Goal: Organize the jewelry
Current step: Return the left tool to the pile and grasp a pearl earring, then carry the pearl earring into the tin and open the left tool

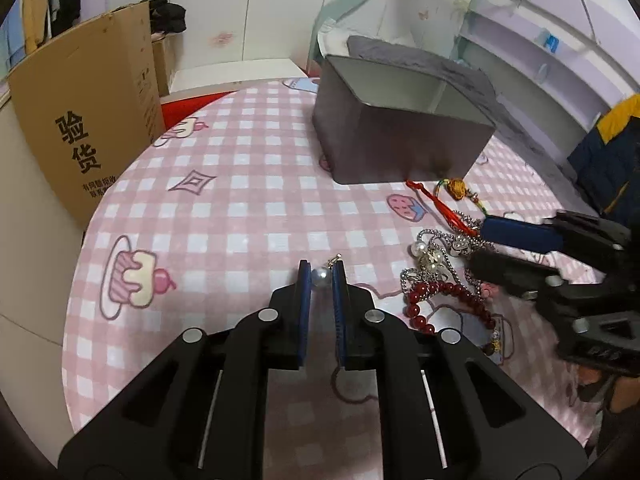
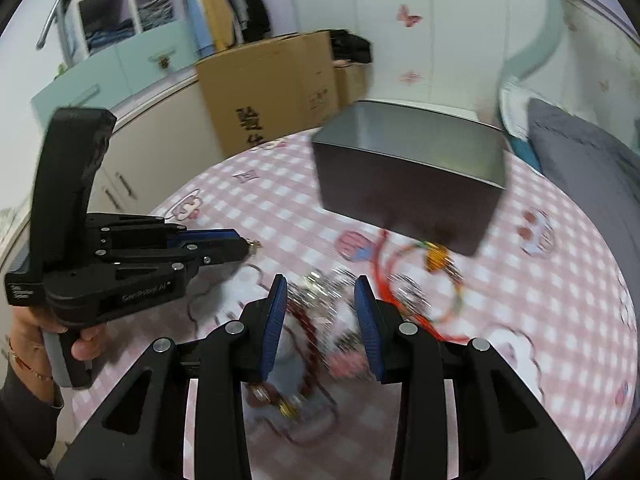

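My left gripper is shut on a pearl earring with a small gold hook, held above the pink checked tablecloth. It also shows in the right wrist view. A pile of jewelry lies to its right: a red bead bracelet, silver chains with pearls, and a red cord with a gold charm. My right gripper is open just above that pile, which is blurred there. An open grey metal box stands behind the pile.
A cardboard box stands off the table's left edge. A grey cushion lies at the right behind the metal box. Drawers and a wardrobe line the far wall.
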Demonstrator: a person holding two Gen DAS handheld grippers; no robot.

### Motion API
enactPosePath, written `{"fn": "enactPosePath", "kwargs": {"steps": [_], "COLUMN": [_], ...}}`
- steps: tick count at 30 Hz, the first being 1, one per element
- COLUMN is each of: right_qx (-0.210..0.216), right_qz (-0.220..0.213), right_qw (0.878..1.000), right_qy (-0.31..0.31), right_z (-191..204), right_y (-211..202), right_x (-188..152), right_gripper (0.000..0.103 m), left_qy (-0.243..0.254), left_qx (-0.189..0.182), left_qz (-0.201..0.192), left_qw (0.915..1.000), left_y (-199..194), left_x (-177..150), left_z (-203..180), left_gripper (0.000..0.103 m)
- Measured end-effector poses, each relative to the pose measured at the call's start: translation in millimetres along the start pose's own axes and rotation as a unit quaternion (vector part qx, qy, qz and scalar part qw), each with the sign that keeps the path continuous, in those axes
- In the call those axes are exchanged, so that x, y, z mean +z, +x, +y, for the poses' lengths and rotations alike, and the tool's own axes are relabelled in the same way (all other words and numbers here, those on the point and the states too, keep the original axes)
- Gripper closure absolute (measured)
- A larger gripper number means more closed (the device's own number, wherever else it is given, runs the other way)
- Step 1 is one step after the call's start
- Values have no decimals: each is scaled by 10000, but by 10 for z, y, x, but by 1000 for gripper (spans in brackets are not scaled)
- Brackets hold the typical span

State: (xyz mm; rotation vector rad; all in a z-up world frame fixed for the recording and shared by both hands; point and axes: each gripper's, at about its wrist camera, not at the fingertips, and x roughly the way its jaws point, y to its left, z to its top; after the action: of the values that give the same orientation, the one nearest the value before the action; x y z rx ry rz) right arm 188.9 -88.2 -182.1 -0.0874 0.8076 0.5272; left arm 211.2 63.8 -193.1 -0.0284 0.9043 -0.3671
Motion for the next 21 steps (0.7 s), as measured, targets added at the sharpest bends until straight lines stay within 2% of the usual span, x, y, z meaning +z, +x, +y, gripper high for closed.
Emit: {"fn": "enactPosePath", "kwargs": {"steps": [2,6,11,14,17,21], "right_qx": [-12,-213,-432,-497,-375,98], "right_qz": [45,219,476,488,414,99], "right_qw": [9998,9985,9963,9951,9967,9999], "right_qy": [-169,-456,-576,-707,-590,-25], "right_z": [78,172,163,175,138,-16], "right_y": [98,288,453,473,415,159], "right_x": [78,150,103,71,69,119], "right_gripper": [71,80,90,94,94,94], "left_qy": [-58,-135,-164,-136,-113,-72], "left_qx": [-40,-166,-275,-313,-377,-574], "left_qz": [-47,-121,-164,-180,-211,-339], "left_qw": [10000,9997,9994,9993,9990,9977], "left_y": [-35,-102,-130,-134,-161,-269], "left_x": [0,10,15,31,60,147], "left_z": [28,69,74,53,37,-9], "left_gripper": [92,92,92,92,92,92]}}
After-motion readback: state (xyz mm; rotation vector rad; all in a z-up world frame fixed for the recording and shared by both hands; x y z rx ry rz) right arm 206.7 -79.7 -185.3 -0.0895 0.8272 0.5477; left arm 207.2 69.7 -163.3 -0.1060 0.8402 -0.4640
